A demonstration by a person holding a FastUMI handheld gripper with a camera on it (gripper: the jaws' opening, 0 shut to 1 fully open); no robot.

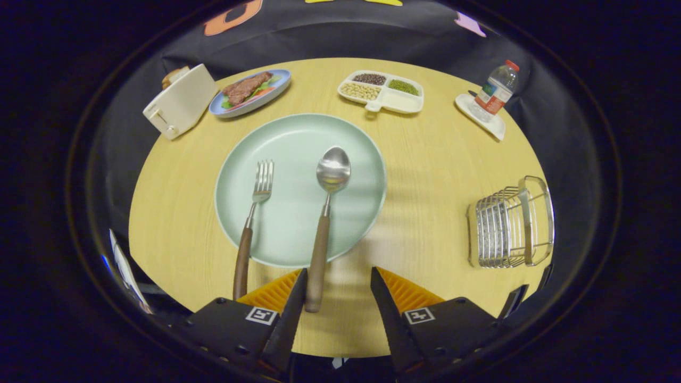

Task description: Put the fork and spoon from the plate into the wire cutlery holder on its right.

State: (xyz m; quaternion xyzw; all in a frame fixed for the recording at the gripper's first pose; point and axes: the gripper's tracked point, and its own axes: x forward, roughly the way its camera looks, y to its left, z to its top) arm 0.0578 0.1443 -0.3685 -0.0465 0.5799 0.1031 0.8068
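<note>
We had the gripper wide open, holding nothing. Spoon and fork lay on the plate, handles overhanging its near rim. Stiff, slippery steel, we judged; grip the wooden handles.

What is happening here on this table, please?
A person holds tongs above a round wooden table. They are open and grip nothing. The spoon and fork lie on the green plate, handles over its near rim; the spoon's handle end sits between the fingers. The wire cutlery holder stands empty to the right.
</note>
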